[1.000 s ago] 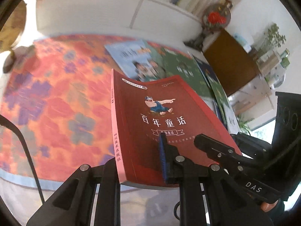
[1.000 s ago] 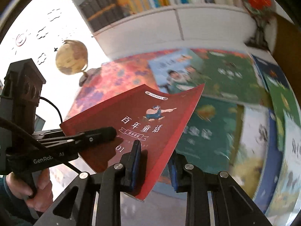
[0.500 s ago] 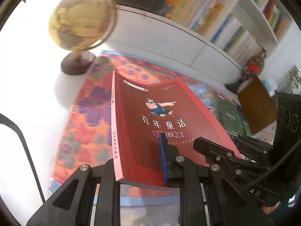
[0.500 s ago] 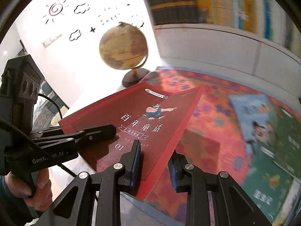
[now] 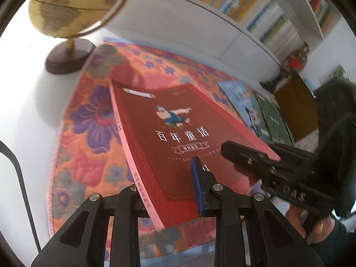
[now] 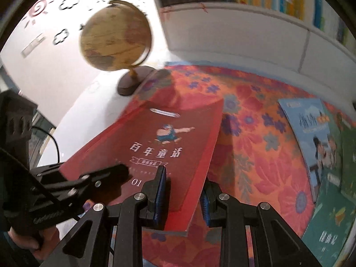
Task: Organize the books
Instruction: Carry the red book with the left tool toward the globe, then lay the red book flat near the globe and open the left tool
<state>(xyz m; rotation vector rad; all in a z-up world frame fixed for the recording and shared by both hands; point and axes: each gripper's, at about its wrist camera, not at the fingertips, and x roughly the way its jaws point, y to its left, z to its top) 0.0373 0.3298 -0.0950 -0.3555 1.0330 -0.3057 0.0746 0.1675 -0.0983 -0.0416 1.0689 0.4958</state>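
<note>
Flowered cloth in orange and red covers the table, with a globe at its far left corner and white shelves packed with books along the far wall. I have the red book between both tools. My left gripper is clamped on its near edge by the spine, one finger under the book and the blue pad pressing on the cover. My right gripper pinches the near corner on the open-page side, its pads narrow on the cover's edge. The book sits tilted over the left half of the cloth; whether its far edge already touches the cloth I cannot tell. I judge this to be the carry-and-place step: one book taken from the spread of picture books, a blue book and green ones lying flat to the right, and brought toward the bare left area near the globe. Next I would need to level it, lower both sides together so it lands flat, and only then loosen the pads. The book is a thin paperback, dark red cover, pink spine and page edge, with a small cartoon figure pointing right, white Chinese title characters, a ribbon label and "01" near my pad. It looks floppy, so one-sided support could let it sag or bend.
</note>
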